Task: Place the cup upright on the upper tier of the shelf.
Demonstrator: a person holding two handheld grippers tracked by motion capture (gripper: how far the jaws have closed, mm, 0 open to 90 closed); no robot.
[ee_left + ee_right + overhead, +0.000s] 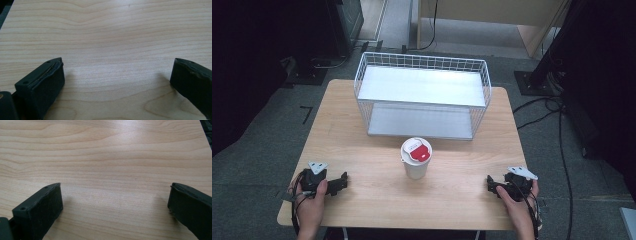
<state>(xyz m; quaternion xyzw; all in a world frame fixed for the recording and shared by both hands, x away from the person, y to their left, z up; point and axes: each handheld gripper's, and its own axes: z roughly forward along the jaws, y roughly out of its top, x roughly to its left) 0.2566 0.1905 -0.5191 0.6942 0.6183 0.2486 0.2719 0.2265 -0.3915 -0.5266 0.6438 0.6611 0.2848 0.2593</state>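
Observation:
A white paper cup [416, 159] with a white lid and a red label on top stands upright at the middle of the wooden table [377, 200]. Behind it sits a white wire basket [422, 95], laid with its open side toward me and a pale shelf inside. My left gripper [343, 181] rests near the table's front left, held by a hand, jaws pointing right toward the cup. My right gripper [488, 184] rests at the front right, jaws pointing left. Both grippers [117, 75] [115, 197] are open, with bare wood between the jaws.
Grey carpet surrounds the table. Black cables [557, 115] run over the floor at the right, and dark equipment stands [542, 75] are at the back right and back left. A pale wooden cabinet [492, 15] stands behind the table.

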